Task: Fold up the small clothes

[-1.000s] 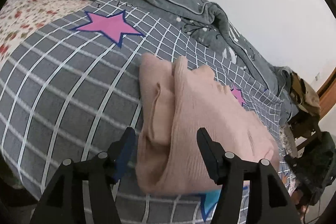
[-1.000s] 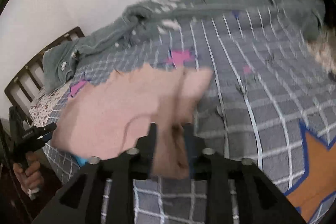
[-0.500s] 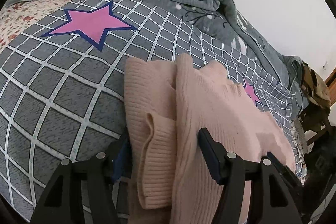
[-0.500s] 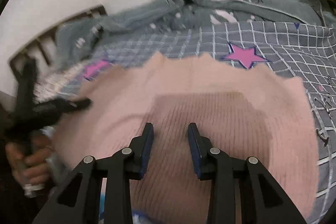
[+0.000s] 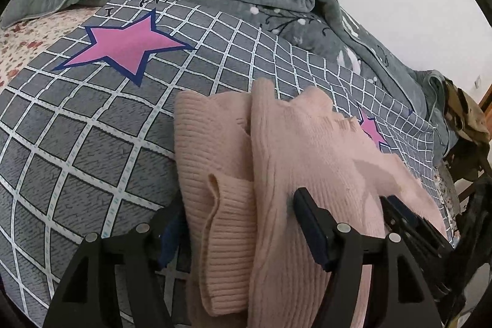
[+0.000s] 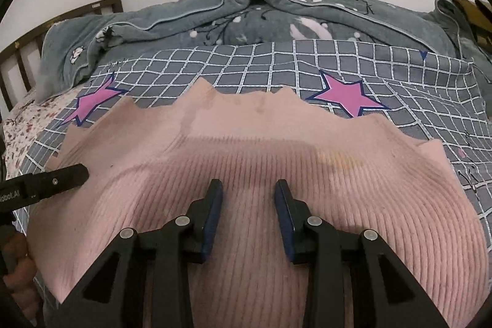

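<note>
A pink ribbed knit garment (image 5: 295, 174) lies folded on the grey checked bedspread (image 5: 92, 128). Its ribbed sleeve lies along the left side. My left gripper (image 5: 236, 223) is open and straddles the sleeve and the near left edge of the garment; its left finger is partly hidden behind the cloth. In the right wrist view the garment (image 6: 261, 149) fills the foreground. My right gripper (image 6: 248, 199) is open and low over its ribbed surface, holding nothing. The left gripper's finger (image 6: 58, 179) shows at the garment's left edge, and the right gripper's finger (image 5: 409, 220) at its right edge.
A rumpled grey-green quilt (image 6: 246, 17) lies along the far side of the bed by the white wall. A wooden headboard (image 6: 18, 57) and a floral sheet (image 5: 21, 39) are at the left. A chair with brown cloth (image 5: 467, 119) stands past the bed's right end.
My right gripper let go of the pink cloth it was shut on, and now hovers open over the flattened garment. My left gripper moved in over the sleeve.
</note>
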Demonstrator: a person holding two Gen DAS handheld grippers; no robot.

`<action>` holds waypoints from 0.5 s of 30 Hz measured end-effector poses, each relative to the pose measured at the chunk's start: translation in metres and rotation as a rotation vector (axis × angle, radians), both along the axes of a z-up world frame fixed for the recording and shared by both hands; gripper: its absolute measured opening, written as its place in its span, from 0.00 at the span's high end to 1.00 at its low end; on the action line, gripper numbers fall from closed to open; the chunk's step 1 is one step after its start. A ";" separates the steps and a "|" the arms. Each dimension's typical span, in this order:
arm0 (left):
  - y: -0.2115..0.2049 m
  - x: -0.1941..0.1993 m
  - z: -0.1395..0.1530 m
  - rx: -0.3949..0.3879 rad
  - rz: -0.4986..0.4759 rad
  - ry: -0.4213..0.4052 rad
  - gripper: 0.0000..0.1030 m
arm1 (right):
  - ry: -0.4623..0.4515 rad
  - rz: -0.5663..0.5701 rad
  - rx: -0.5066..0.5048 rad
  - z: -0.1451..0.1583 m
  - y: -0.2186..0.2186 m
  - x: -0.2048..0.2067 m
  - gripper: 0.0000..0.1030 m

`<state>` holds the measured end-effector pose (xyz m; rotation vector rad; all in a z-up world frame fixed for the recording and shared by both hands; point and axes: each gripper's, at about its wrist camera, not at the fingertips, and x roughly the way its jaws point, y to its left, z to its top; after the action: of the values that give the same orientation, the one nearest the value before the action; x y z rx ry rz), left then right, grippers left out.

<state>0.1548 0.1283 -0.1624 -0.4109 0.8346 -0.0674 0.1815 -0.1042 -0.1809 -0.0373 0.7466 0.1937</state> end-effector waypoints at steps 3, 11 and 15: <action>0.002 -0.002 -0.001 -0.021 0.004 0.001 0.35 | 0.003 0.007 -0.015 0.004 0.000 -0.019 0.67; 0.010 -0.007 -0.002 -0.082 -0.011 0.002 0.35 | -0.003 0.034 -0.095 -0.001 0.004 -0.090 0.67; 0.012 -0.009 -0.003 -0.095 -0.026 0.003 0.36 | -0.050 0.026 -0.128 0.002 0.011 -0.083 0.68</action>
<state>0.1458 0.1401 -0.1650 -0.4895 0.8421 -0.1311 0.0981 -0.0937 -0.1787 -0.1725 0.7082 0.1688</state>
